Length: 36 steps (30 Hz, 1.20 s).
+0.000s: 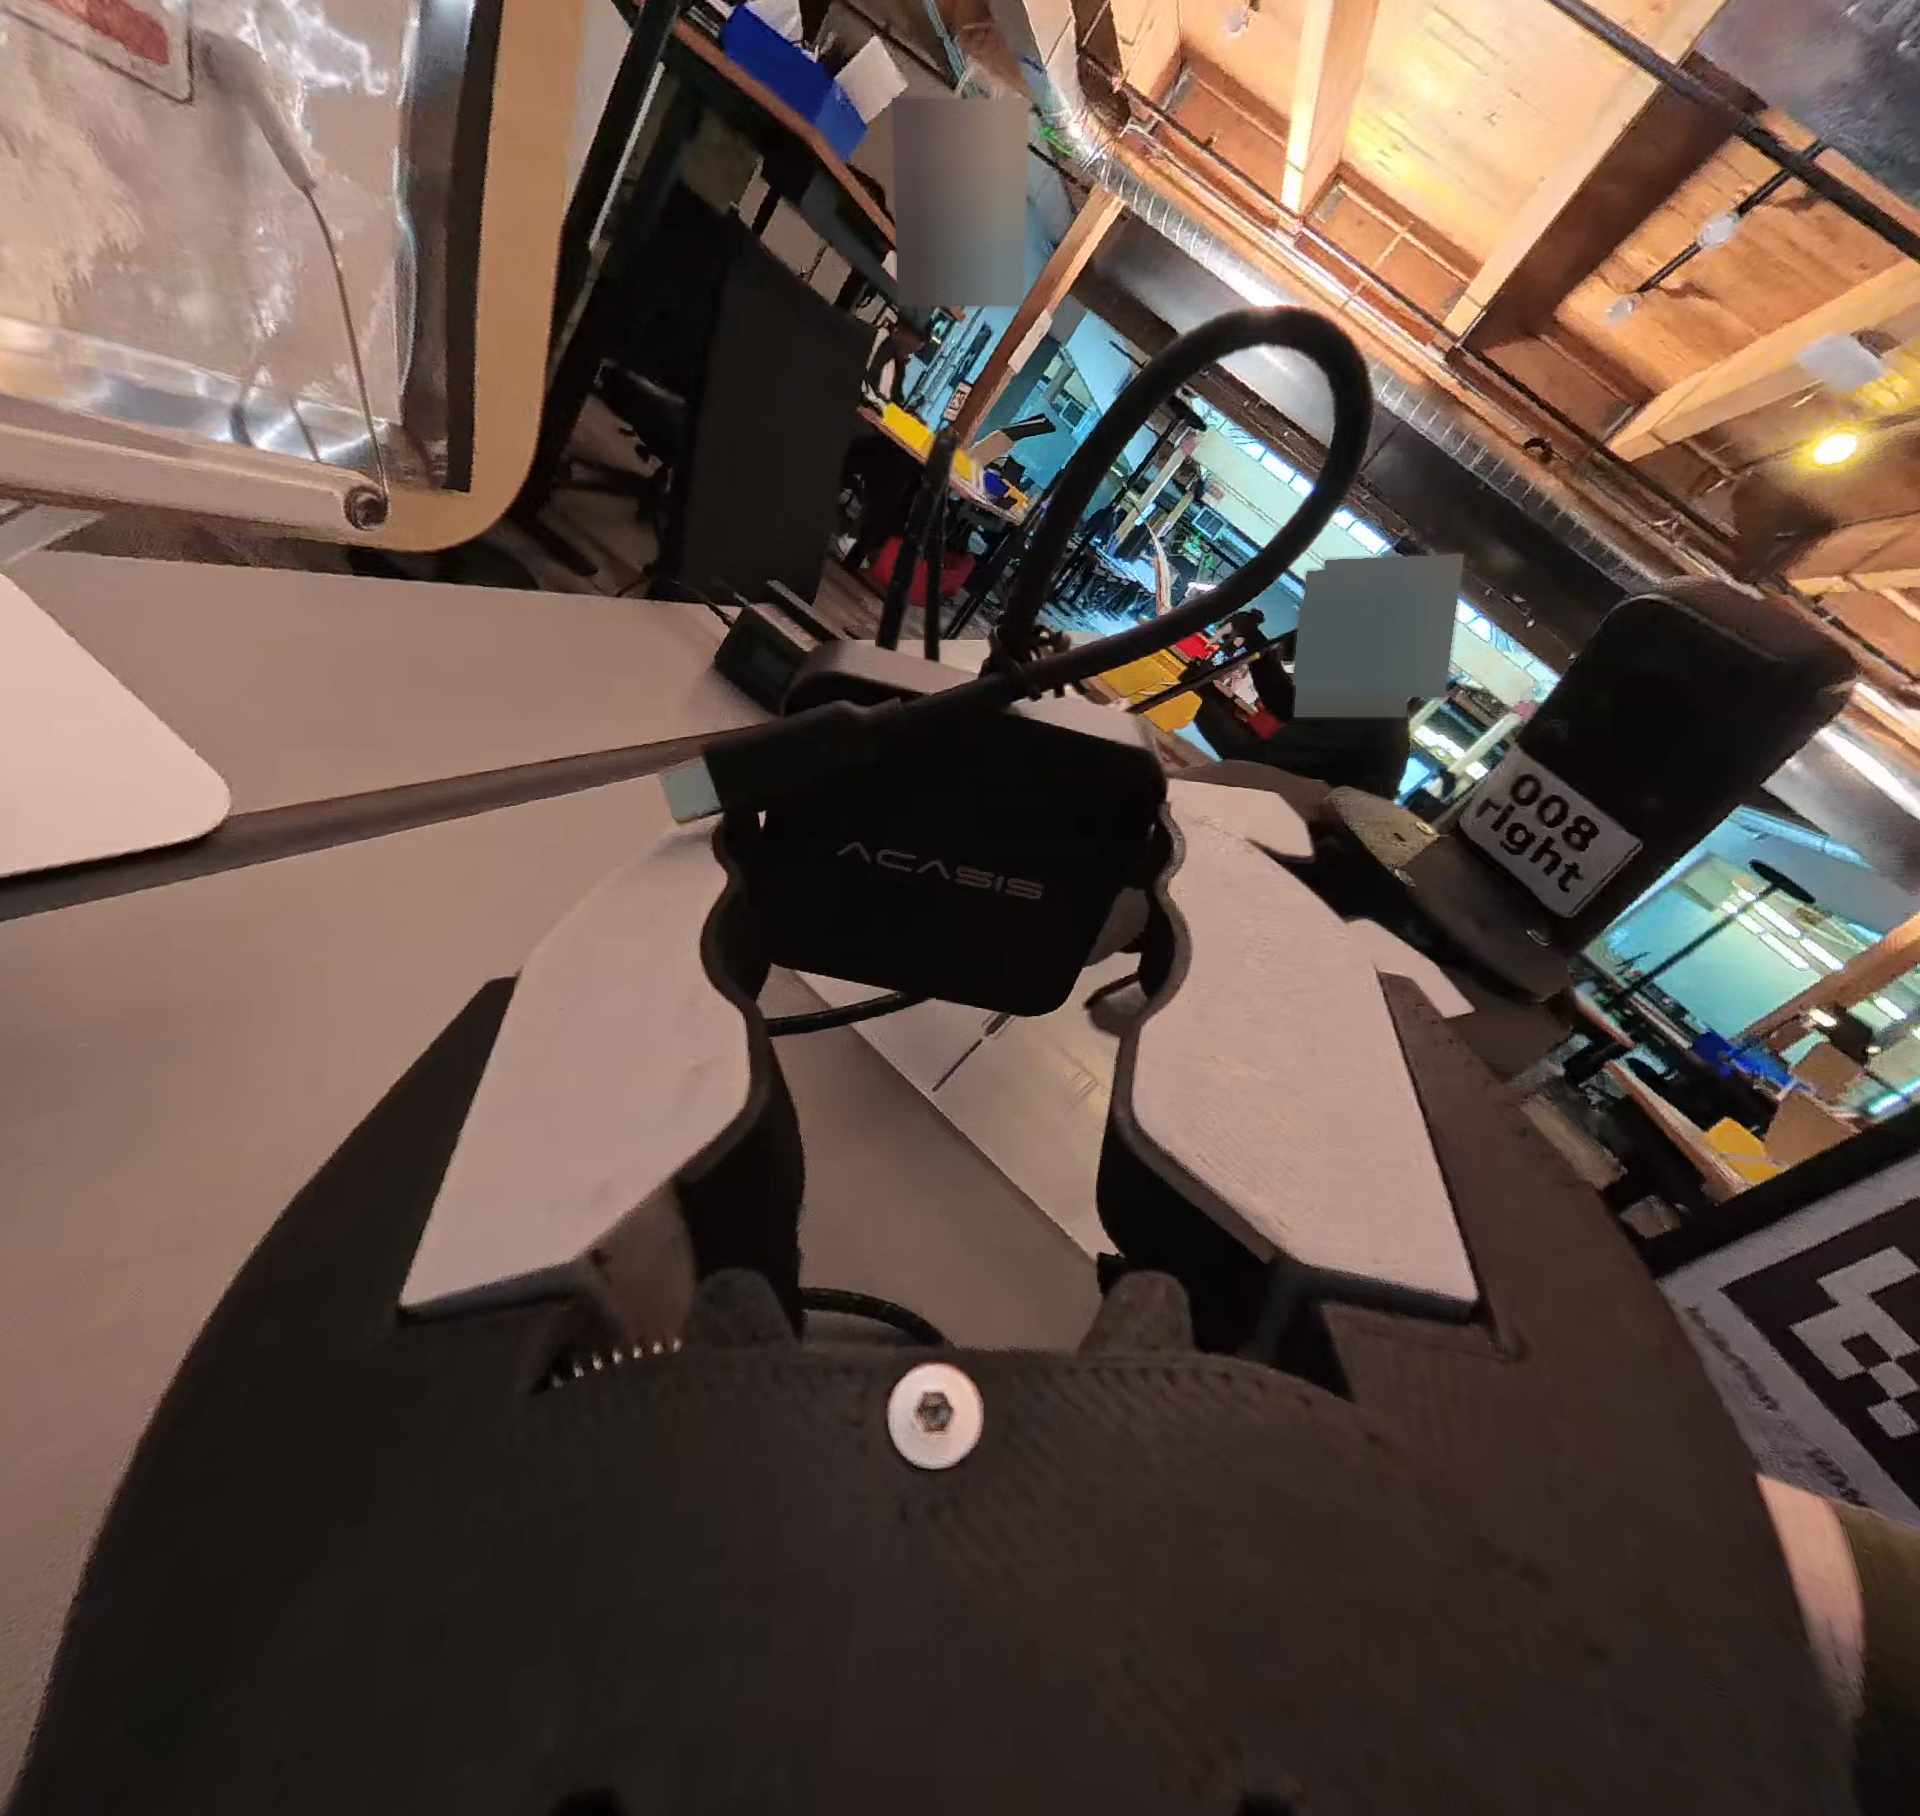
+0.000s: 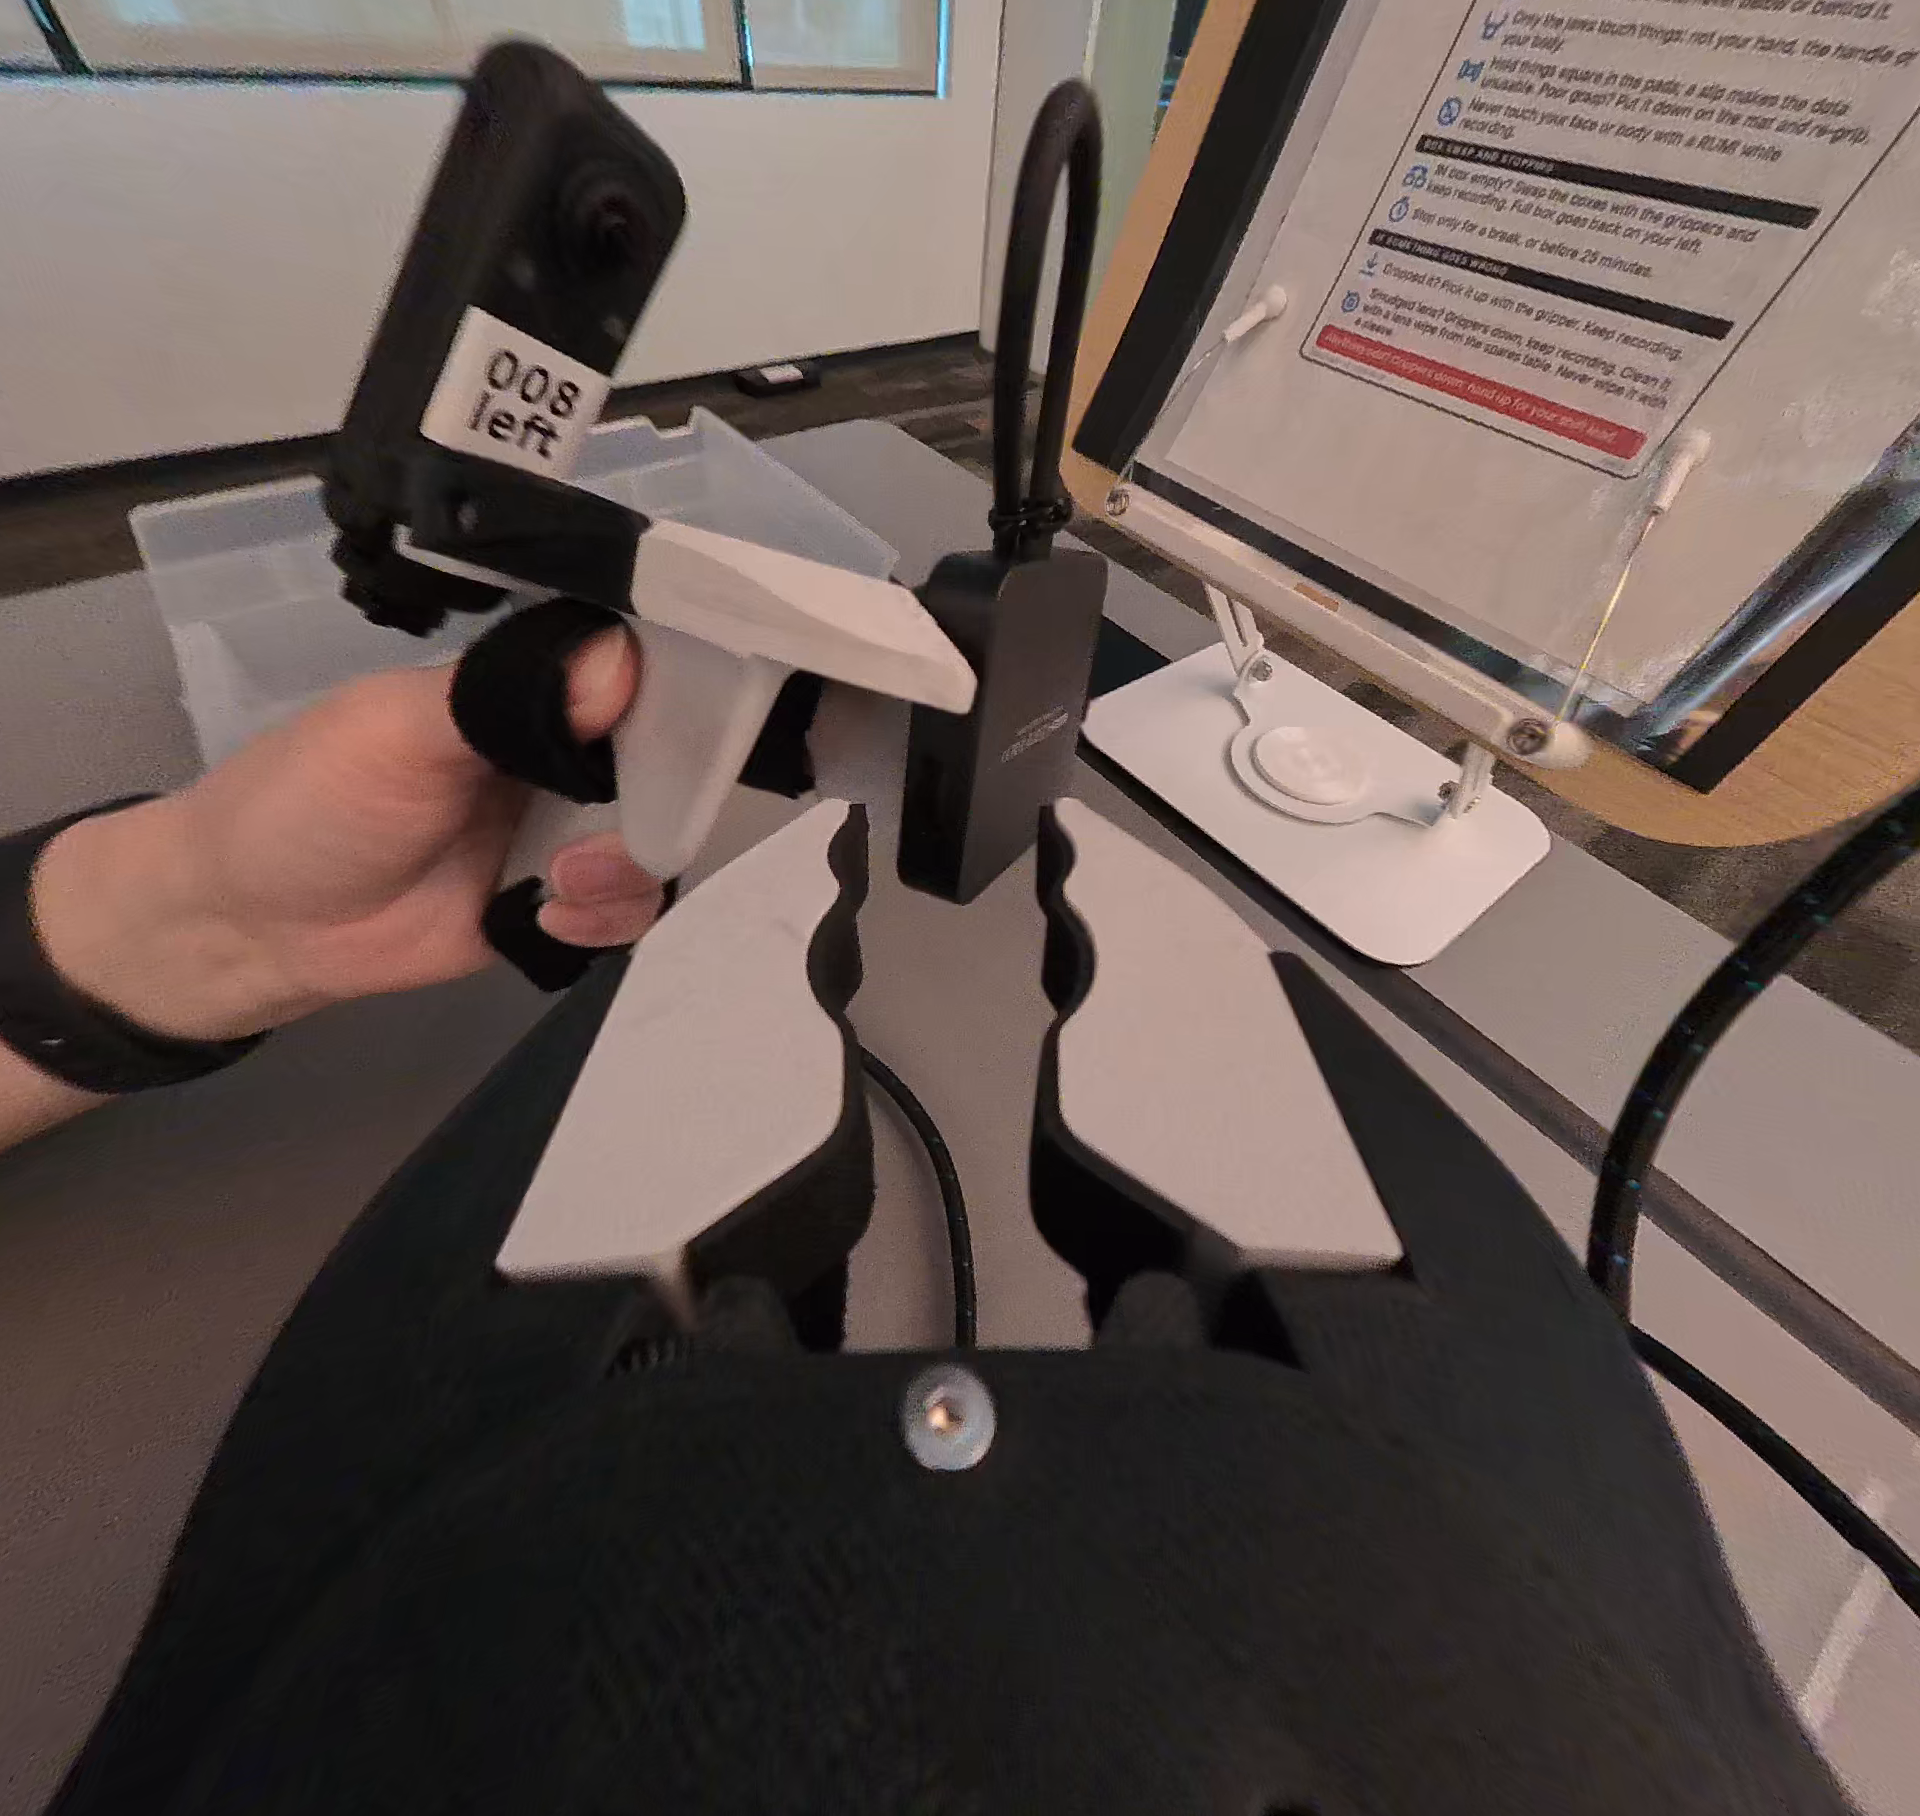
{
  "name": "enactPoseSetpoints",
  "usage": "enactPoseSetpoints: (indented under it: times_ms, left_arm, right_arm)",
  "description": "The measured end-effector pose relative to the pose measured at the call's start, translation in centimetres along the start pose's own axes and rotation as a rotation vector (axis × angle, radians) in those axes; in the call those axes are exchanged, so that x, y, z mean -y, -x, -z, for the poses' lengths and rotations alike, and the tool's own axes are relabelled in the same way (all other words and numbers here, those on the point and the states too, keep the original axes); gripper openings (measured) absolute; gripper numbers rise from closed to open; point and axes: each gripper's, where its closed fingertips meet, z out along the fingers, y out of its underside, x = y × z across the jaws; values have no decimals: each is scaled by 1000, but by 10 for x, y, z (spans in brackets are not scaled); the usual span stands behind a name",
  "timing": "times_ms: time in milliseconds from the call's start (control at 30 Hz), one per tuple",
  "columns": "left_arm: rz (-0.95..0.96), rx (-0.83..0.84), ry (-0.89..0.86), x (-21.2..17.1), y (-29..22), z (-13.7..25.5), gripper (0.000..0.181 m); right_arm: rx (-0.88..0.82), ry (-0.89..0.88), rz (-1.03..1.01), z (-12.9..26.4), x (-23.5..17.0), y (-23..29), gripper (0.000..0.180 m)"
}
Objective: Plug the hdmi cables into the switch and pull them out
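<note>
The black switch box (image 1: 935, 873) hangs in the air, its own short lead (image 1: 1340, 436) tied in a loop with a pale blue plug (image 1: 691, 790) at its end. My left gripper (image 1: 945, 847) is shut on the box's sides. In the right wrist view the left gripper (image 2: 831, 623) reaches in from the left and holds the switch (image 2: 987, 727) upright. My right gripper (image 2: 951, 831) is open, its fingertips on either side of the box's lower end with a gap on the left. A black cable (image 2: 940, 1174) lies on the table under it. A braided cable (image 2: 1621, 1143) curves at the right.
A framed instruction sheet (image 2: 1507, 208) on a white stand base (image 2: 1351, 831) stands at the back right. A clear plastic box (image 2: 260, 571) sits at the back left. A person's hand (image 2: 312, 862) holds the left gripper. The grey table (image 2: 208, 1247) lies below.
</note>
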Motion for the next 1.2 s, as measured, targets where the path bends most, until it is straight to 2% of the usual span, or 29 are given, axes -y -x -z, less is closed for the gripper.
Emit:
enactPoseSetpoints:
  times_ms: [133, 200, 267, 367, 467, 600, 667, 733, 800, 967, 1200]
  left_arm:
    - [-69, 49, -11, -6, 1, 2, 71]
    - [-75, 69, -30, -9, 0, 0, 71]
    - [-78, 116, -25, -13, 2, -1, 72]
    - [-64, 167, 33, -20, 1, 12, 66]
    - [-162, 248, -3, -12, -4, 46, 68]
    - [-419, 375, -176, 34, -35, 95, 68]
    - [-501, 413, -294, 67, -60, 117, 65]
    - [-559, 435, -311, 86, -80, 132, 64]
    - [-571, 448, -296, 95, -89, 141, 67]
    - [-538, 414, -253, 100, -93, 153, 66]
    - [-489, 365, -164, 96, -84, 148, 64]
  right_arm:
    - [-121, 13, 122, -10, -7, -7, 32]
    - [-157, -4, 193, -12, -7, -5, 19]
    - [-240, 21, 273, -11, -11, -15, 14]
    - [-246, 27, 205, -12, -17, -24, 14]
    - [-273, 94, 209, -18, -34, -33, 15]
    - [-298, 210, 371, -40, -62, -28, 15]
    - [-297, 297, 508, -57, -81, -24, 15]
    - [-309, 382, 678, -73, -97, -25, 15]
    - [-299, 441, 828, -86, -110, -26, 15]
    - [-250, 575, 1030, -100, -138, -32, 15]
    - [-191, 662, 1042, -98, -149, -32, 19]
